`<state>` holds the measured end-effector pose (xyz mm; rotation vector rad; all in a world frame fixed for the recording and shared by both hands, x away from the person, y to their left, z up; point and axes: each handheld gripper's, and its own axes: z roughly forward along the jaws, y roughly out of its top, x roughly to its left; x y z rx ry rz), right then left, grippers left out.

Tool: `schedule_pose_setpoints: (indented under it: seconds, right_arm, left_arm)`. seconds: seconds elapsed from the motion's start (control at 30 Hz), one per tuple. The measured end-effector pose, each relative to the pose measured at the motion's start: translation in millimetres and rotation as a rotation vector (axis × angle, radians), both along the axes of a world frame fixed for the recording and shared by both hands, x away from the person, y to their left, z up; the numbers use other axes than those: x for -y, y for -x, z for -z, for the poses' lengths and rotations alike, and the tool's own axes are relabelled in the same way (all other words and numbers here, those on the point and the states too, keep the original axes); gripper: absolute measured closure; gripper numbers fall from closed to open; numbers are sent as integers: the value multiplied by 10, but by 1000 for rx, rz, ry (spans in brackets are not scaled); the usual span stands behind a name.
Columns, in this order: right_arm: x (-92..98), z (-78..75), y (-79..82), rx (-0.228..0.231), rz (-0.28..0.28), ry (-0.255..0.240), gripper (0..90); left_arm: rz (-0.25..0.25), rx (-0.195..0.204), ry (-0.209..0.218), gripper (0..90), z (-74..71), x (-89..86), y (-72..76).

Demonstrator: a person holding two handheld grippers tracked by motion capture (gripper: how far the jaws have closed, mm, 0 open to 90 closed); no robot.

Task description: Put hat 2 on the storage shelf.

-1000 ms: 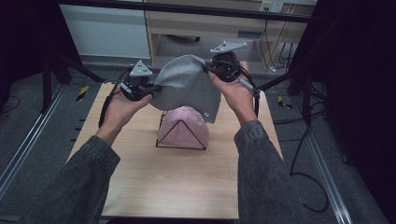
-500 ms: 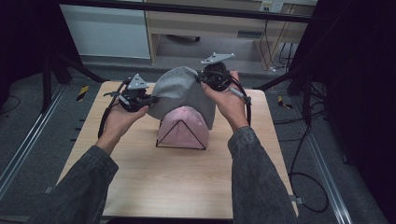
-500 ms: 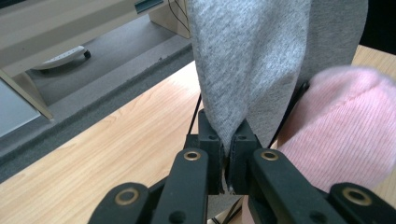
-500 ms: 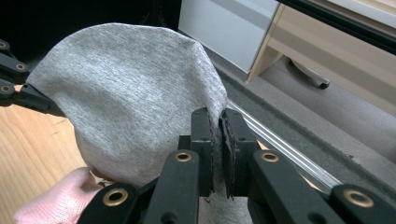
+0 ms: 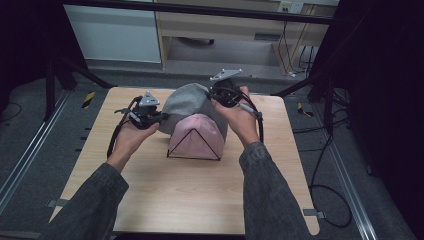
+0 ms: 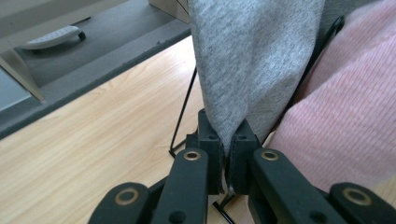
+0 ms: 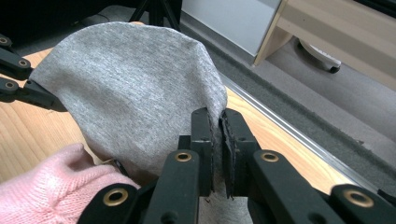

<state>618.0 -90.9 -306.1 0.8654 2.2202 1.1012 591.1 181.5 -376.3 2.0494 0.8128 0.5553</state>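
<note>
Left gripper (image 6: 227,156): fingers closed, pinching the edge of the grey cloth (image 5: 187,102), at the left of the pink mound (image 5: 196,137).
Right gripper (image 7: 216,140): fingers closed on the cloth's opposite edge, behind and right of the mound.
Grey cloth: stretched between both grippers, draped over the mound's back; its lower hem is hidden behind the mound.
Pink mound: knit cover on a black wire frame (image 6: 183,112), mid-counter (image 5: 150,190); frame largely covered.
Hands: forearms enter from below, flanking the mound, wrists raised.
</note>
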Motion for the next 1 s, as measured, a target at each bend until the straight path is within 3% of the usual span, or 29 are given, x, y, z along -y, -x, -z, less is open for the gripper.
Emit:
schedule_pose_setpoints:
  seconds: [0.53, 0.77, 1.0]
  right_arm:
    - [-46, 207, -49, -49, 12, 34, 843]
    - [-91, 275, -79, -65, 11, 38, 840]
    - [-96, 308, -112, -76, 22, 37, 826]
  left_arm:
    - [-21, -46, -20, 864, 243, -19, -59]
    - [-30, -73, -3, 858, 337, -52, -94]
    - [-30, -74, -10, 842, 377, -43, -114]
